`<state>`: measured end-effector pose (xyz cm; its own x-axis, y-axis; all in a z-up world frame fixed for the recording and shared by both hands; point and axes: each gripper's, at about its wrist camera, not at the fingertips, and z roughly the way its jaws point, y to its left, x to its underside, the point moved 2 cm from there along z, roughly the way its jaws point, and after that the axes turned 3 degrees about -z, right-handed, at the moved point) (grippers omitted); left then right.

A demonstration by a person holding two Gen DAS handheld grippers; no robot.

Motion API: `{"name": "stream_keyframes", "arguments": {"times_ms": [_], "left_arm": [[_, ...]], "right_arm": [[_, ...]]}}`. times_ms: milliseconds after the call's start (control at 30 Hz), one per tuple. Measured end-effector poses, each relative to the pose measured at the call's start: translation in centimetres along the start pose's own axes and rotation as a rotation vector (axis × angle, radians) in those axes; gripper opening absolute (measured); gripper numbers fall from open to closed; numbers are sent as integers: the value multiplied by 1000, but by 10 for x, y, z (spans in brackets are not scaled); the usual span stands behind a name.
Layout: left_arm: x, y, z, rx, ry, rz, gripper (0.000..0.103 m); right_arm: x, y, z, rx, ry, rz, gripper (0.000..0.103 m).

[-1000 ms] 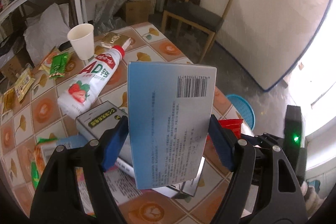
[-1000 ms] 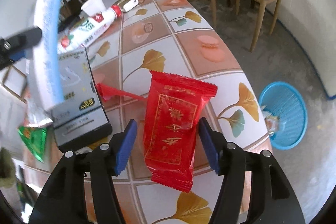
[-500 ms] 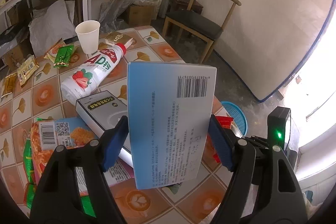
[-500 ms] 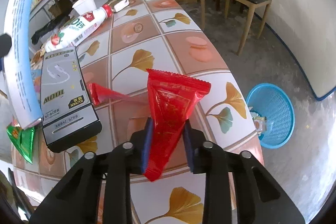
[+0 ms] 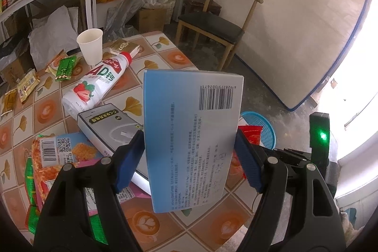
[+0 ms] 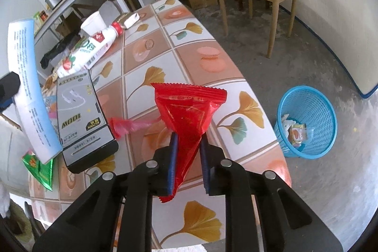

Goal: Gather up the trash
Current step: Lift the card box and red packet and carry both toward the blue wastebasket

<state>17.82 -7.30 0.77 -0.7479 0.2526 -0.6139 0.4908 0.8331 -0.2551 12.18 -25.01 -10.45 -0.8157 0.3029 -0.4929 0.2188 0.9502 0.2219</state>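
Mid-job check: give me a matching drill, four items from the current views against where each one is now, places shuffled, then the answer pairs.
Items:
1. blue box
2. red wrapper
3. blue basket
4. strawberry milk bottle

Places:
A. lying on its side on the table
B. clamped in the left gripper
C. on the floor beside the table
D. pinched in the right gripper

Pairs: 1-B, 2-D, 3-C, 4-A
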Motion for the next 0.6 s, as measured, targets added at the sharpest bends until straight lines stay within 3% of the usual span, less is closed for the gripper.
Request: {"name": "stream_keyframes", "arguments": {"times_ms": [600], "left_arm": [[-3, -36, 3, -8, -29, 59, 72]], "right_arm": [[-2, -53, -40, -47, -87, 130, 18]]}}
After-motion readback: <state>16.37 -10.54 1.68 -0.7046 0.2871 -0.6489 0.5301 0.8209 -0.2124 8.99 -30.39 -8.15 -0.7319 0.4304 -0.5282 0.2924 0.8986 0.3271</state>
